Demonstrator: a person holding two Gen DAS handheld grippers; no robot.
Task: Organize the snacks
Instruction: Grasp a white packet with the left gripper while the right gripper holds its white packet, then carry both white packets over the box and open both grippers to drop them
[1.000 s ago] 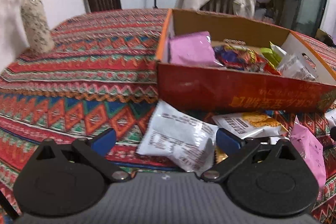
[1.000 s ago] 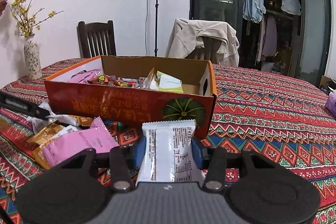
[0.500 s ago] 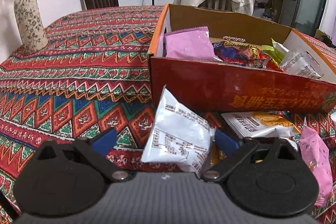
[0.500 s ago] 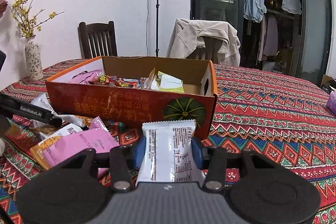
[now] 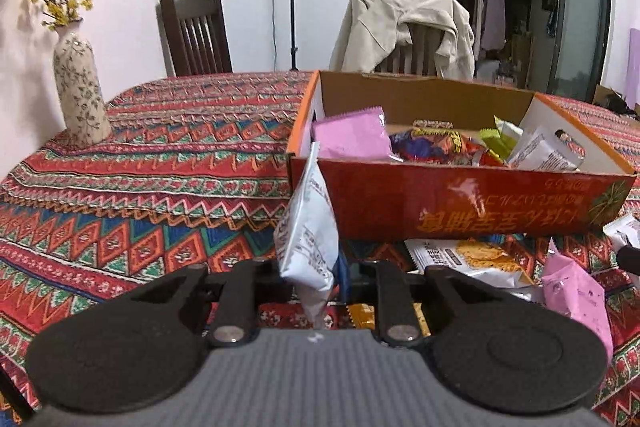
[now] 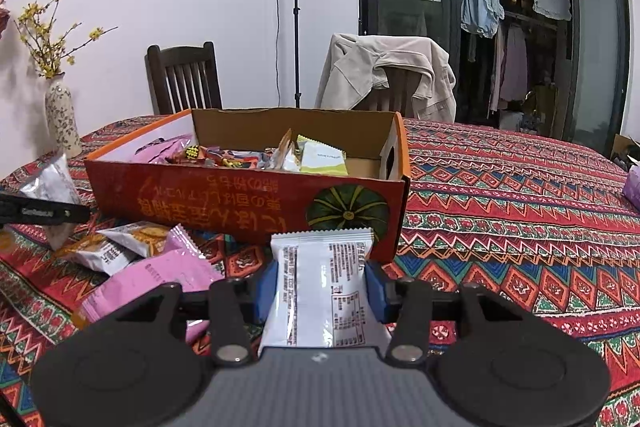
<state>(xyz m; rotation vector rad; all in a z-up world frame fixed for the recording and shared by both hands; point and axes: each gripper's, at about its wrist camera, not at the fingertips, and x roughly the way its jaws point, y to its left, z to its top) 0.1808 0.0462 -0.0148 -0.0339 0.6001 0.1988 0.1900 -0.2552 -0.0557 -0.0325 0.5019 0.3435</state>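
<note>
Left tongs [image 5: 310, 277] closing on white packet [image 5: 308, 227]; right tongs [image 6: 322, 293] clamped on white wrapper [image 6: 324, 291], before box [image 6: 248, 203]; next: lift both in.

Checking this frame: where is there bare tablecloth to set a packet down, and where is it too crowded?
Free: the patterned tablecloth between the speckled ceramic vase and the orange cardboard box, and the stretch right of the box in the right wrist view. Crowded: the strip along the box's near wall, littered with pink and white snack packets. The box's right end has some bare floor.
</note>
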